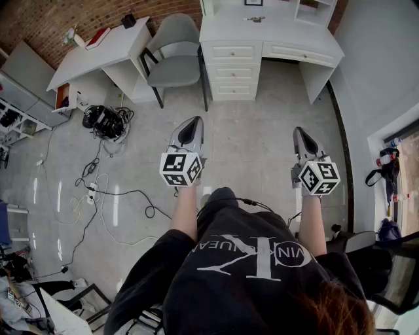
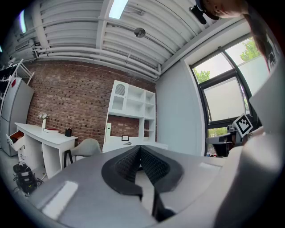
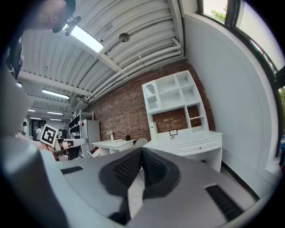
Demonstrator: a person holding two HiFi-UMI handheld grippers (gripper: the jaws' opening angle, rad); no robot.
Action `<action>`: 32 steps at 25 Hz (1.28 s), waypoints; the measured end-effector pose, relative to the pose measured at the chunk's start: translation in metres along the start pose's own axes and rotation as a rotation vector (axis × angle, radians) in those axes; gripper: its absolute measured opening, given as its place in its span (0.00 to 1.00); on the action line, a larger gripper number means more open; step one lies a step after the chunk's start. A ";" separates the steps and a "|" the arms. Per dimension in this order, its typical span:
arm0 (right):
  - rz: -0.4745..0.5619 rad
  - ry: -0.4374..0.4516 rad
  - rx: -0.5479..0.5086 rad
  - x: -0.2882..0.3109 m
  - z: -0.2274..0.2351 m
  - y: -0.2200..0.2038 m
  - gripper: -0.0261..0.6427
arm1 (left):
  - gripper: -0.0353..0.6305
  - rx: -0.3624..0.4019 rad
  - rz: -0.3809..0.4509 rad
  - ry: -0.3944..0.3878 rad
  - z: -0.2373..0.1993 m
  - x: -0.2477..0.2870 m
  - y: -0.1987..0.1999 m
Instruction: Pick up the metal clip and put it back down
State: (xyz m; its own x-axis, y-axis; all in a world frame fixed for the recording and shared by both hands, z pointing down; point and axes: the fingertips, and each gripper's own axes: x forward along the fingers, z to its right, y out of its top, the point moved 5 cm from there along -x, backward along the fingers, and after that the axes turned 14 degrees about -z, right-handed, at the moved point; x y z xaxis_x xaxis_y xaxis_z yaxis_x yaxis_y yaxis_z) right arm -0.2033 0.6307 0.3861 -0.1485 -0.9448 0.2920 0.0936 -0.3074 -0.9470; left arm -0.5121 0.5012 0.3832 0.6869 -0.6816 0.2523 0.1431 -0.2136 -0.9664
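Note:
A small metal clip [image 1: 254, 19] lies on top of the white drawer desk [image 1: 288, 36] at the far side of the room; it shows as a tiny dark item [image 2: 127, 143] in the left gripper view and again [image 3: 172, 137] in the right gripper view. My left gripper [image 1: 190, 123] and right gripper [image 1: 298, 133] are held side by side over the floor, well short of the desk, pointing toward it. Each one has its jaws closed tip to tip, left gripper [image 2: 140, 147] and right gripper [image 3: 141, 150], with nothing between them.
A grey chair [image 1: 175, 46] stands left of the drawer desk, next to a white side table [image 1: 98, 52] by the brick wall. Cables and a black bundle [image 1: 105, 121] lie on the tiled floor at left. A black office chair [image 1: 393, 275] is at lower right.

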 end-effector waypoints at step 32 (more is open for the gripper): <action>-0.045 -0.101 0.057 0.141 0.123 0.048 0.07 | 0.06 -0.055 -0.034 -0.033 -0.070 0.203 0.052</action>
State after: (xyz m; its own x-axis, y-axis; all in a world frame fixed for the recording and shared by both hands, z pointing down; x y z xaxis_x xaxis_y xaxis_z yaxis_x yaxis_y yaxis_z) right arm -0.0986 0.4692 0.3982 -0.0539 -0.9357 0.3488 0.1454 -0.3529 -0.9243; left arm -0.4152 0.3027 0.3877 0.7054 -0.6503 0.2820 0.1278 -0.2747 -0.9530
